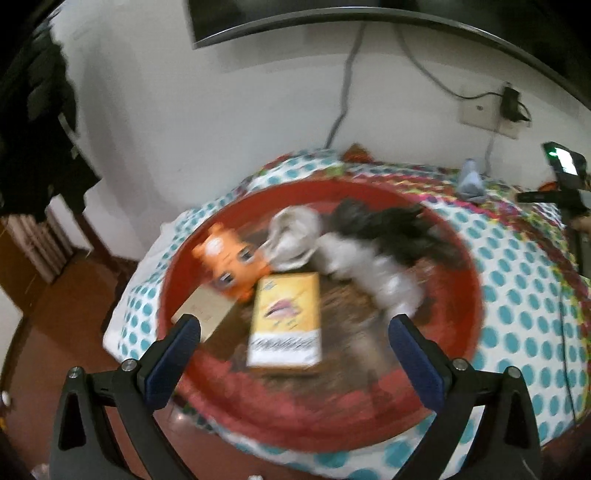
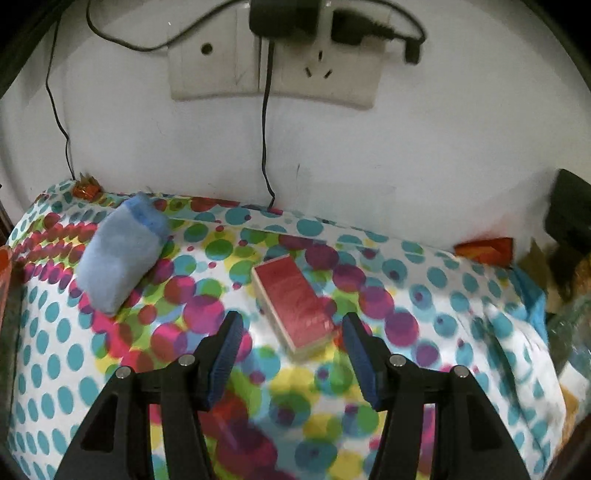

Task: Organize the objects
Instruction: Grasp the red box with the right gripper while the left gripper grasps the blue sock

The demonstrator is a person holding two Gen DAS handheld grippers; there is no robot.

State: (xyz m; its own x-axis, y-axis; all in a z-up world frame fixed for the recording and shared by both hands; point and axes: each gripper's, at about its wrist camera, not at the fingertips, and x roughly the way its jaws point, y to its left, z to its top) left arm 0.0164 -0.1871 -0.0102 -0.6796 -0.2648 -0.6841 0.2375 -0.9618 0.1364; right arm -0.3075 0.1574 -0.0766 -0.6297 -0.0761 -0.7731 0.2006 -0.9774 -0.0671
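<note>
In the left wrist view a red round basin (image 1: 465, 258) sits on a dotted cloth. It holds a yellow box (image 1: 286, 317), an orange toy face (image 1: 231, 264), a beige card box (image 1: 205, 310), and grey, white and black socks (image 1: 369, 254). My left gripper (image 1: 293, 336) is open and empty above the basin's near side. In the right wrist view a red box (image 2: 295, 304) lies on the cloth, its near end just ahead of the open, empty right gripper (image 2: 291, 332). A blue folded sock (image 2: 122, 254) lies at the left.
The wall with a socket plate (image 2: 273, 74), chargers and cables (image 2: 264, 140) stands right behind the table. A TV (image 1: 332, 14) hangs above. The blue sock also shows in the left wrist view (image 1: 471, 181). Orange wrappers (image 2: 487, 249) lie at the wall. The table edge drops to the floor (image 1: 55, 325) on the left.
</note>
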